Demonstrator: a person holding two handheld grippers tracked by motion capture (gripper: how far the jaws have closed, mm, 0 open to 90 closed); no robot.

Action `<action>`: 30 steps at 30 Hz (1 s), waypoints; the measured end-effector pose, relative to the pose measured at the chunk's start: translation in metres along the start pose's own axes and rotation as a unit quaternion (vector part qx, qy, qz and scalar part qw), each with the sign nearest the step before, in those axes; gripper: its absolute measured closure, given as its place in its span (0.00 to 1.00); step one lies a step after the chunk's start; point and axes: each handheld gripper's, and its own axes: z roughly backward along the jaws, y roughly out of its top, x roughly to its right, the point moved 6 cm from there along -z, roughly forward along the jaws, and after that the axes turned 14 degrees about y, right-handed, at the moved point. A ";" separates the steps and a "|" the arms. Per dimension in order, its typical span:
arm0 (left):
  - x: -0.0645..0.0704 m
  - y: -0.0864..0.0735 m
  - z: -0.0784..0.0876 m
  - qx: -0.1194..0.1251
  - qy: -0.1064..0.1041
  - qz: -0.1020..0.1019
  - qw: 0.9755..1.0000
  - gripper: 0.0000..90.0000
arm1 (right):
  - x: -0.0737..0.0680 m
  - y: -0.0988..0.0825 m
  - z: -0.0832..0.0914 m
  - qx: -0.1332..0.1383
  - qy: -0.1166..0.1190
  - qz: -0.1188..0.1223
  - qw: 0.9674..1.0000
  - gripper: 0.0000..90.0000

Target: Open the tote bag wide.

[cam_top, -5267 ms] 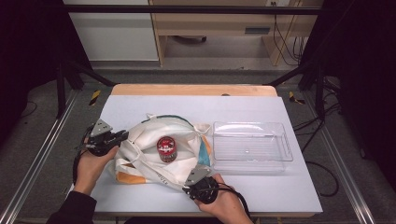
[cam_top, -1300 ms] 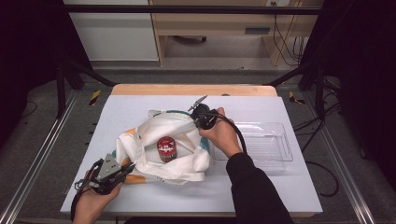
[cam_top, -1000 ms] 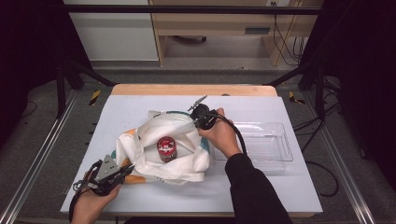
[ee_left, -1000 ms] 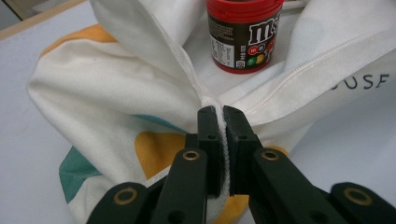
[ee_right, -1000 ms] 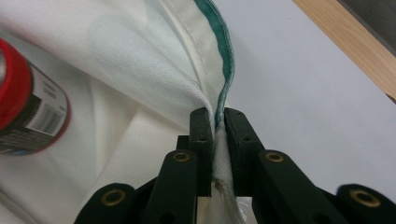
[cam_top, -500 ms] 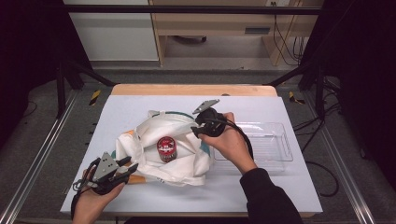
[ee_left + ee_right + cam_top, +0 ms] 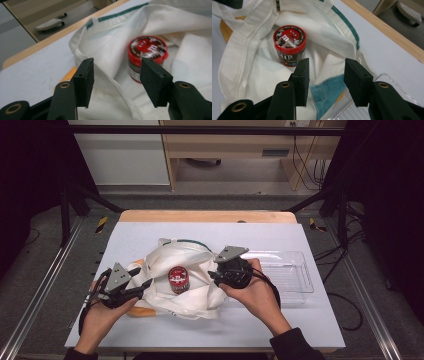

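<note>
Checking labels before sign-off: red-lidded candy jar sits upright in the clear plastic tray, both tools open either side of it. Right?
Not quite. The candy jar stands upright on the white cloth bag, not in the clear tray, as the high view shows. Both the left tool and right tool are open.

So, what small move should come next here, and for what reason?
Probably bring the right gripper forward to the red-lidded jar and close on it. The jar stands upright and exposed in the open white bag. Both grippers' jaws have just let go and hold nothing, and the clear tray waits beside the bag.
</note>
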 end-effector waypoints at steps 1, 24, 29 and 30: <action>-0.004 0.002 -0.002 0.001 0.001 0.002 1.000 0.50 | -0.001 -0.001 0.001 0.002 0.002 -0.002 1.000 0.61; -0.027 -0.010 -0.072 -0.039 -0.008 -0.017 0.999 0.62 | -0.014 -0.035 -0.027 -0.037 0.018 -0.018 0.999 0.55; -0.027 -0.018 -0.079 -0.054 -0.017 -0.039 0.998 0.79 | -0.016 -0.046 -0.028 -0.047 0.015 -0.013 0.999 0.64; -0.028 -0.020 -0.080 -0.056 -0.020 -0.044 0.997 0.81 | -0.016 -0.048 -0.029 -0.049 0.014 -0.015 0.999 0.64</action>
